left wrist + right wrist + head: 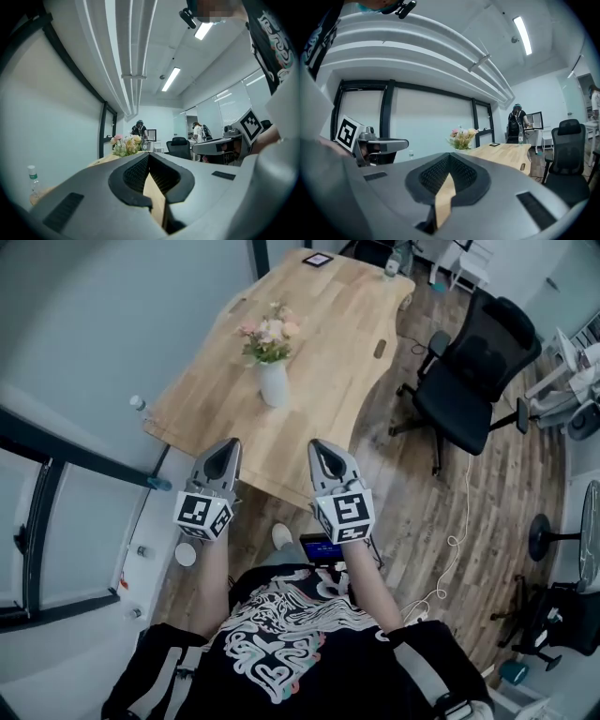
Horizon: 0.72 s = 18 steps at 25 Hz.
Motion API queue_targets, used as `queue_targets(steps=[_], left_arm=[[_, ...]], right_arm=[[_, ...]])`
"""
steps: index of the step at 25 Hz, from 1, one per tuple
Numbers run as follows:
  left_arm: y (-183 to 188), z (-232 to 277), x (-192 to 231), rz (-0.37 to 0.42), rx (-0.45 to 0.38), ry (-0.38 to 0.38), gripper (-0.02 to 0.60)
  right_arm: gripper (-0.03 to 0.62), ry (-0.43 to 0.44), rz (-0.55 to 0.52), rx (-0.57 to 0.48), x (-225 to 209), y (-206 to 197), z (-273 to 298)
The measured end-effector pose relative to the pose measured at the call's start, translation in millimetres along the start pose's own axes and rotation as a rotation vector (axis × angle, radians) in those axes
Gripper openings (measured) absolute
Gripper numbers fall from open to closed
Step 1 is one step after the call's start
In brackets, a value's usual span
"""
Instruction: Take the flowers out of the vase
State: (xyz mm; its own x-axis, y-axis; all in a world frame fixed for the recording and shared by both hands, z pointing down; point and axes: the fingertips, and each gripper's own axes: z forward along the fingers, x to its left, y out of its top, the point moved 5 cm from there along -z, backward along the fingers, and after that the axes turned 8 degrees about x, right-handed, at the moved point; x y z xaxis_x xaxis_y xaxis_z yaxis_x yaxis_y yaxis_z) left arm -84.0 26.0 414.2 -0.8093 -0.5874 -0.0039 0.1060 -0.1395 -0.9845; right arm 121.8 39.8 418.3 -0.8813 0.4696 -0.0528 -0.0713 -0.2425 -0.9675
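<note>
- Flowers (pixel 270 331) are where?
- In the vase (pixel 273 383) on the table (pixel 328 352), well ahead.
- And the jaws?
- Closed and empty on left gripper (pixel 228 444) and right gripper (pixel 318 444); likely nothing is within reach yet.

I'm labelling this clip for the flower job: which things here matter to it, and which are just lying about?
For the job: flowers; white vase; left gripper and right gripper, both shut, empty.
Lying about: water bottle at the edge of the table; black office chair; flat dark item at the far end.
</note>
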Motion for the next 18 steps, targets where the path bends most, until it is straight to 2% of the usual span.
queue_targets(steps=[6, 10, 15, 18], left_arm=[[-2.5, 33.1, 50.7, -0.016, 0.013, -0.007, 0.003], [-5.4, 50.6, 80.8, 0.000, 0.028, -0.012, 0.003], [-8.6, 67.6, 110.3, 0.010, 0.031, -0.032, 0.003], [-12.8, 73.8, 118.3, 0.000, 0.032, -0.045, 0.003]], right_arm=[[0.002, -0.028, 0.011, 0.014, -12.9, 9.2, 51.0], [0.002, -0.045, 0.013, 0.032, -17.2, 11.5, 79.1], [0.002, 0.002, 0.031, 0.003, -12.0, 10.7, 106.7], [0.002, -0.003, 0.021, 0.018, -11.3, 9.0, 117.3]])
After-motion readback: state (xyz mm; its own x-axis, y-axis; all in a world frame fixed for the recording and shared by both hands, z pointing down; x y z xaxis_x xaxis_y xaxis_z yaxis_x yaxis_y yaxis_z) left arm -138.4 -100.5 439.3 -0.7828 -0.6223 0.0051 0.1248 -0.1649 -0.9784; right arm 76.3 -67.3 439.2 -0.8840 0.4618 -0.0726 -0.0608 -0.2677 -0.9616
